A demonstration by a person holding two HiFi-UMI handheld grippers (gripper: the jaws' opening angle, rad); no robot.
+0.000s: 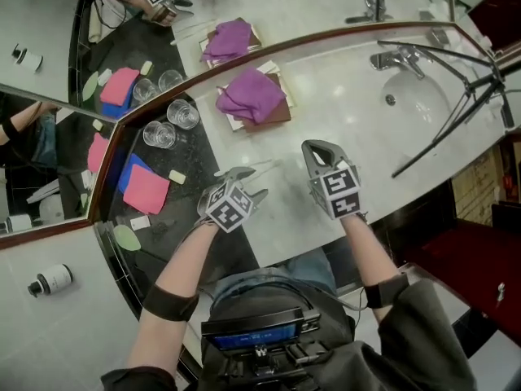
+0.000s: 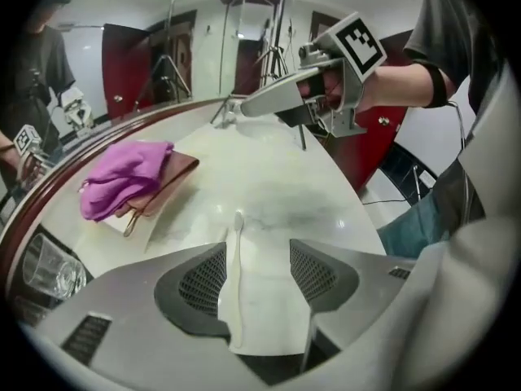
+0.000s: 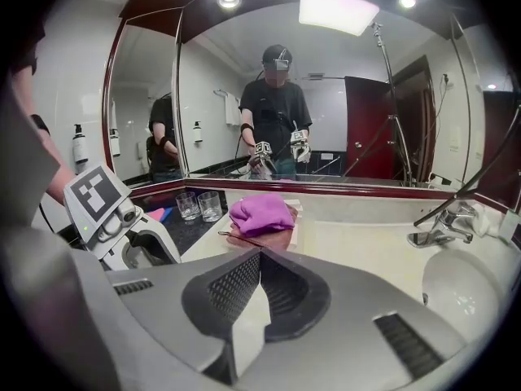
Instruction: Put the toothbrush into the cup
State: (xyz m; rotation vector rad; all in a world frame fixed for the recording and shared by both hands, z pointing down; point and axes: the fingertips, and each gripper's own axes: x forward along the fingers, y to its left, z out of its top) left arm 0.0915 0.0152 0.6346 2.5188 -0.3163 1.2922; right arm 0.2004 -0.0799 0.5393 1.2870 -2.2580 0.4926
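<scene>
A white toothbrush (image 2: pixel 237 251) lies flat on the pale marble counter (image 1: pixel 326 96). My left gripper (image 2: pixel 257 247) points down over it, open, with the brush in the gap close to the left jaw and no pad pressing on it. In the head view the toothbrush (image 1: pixel 264 164) shows as a thin white line just past the left gripper (image 1: pixel 254 182). Two clear glass cups (image 1: pixel 182 113) (image 1: pixel 159 134) stand on the dark counter part to the left. My right gripper (image 1: pixel 317 149) hovers beside the left one, shut and empty.
A purple cloth (image 1: pixel 254 94) lies on a brown tray behind the grippers. The sink (image 1: pixel 415 96) and faucet (image 1: pixel 395 58) are at the right, with black tripod legs (image 1: pixel 440 137) across them. Pink and blue cloths (image 1: pixel 146 187) and small soaps sit on the dark counter. A mirror runs along the back.
</scene>
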